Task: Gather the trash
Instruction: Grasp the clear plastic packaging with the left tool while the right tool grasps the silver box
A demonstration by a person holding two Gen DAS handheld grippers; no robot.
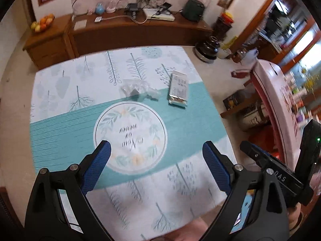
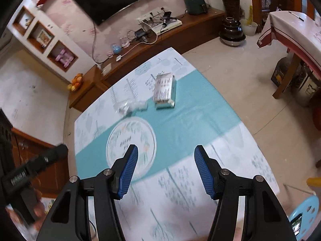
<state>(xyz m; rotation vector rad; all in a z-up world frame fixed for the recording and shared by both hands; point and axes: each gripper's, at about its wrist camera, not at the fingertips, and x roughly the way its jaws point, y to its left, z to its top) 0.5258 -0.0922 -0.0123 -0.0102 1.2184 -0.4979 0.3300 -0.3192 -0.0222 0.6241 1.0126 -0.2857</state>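
Observation:
On a teal and white patterned mat [image 1: 60, 132] [image 2: 200, 110] lie two pieces of trash. One is a crumpled clear plastic wrapper [image 1: 138, 90] [image 2: 132, 106]. Right of it lies a flattened silvery printed carton [image 1: 179, 89] [image 2: 164, 90]. My left gripper [image 1: 157, 149] hangs open above the mat's round emblem, well short of both pieces, nothing between its blue pads. My right gripper [image 2: 166, 153] is open too, over the near half of the mat, with nothing in it. The right gripper's black body [image 1: 280, 172] shows at the right of the left wrist view.
A long wooden TV cabinet [image 1: 140, 30] [image 2: 180, 32] with cables, boxes and a fruit bowl [image 1: 43, 23] runs behind the mat. A dark pot [image 1: 207, 48] stands on the floor at right. A pink-clothed table [image 2: 291, 32] and a blue stool [image 2: 305, 210] are at right.

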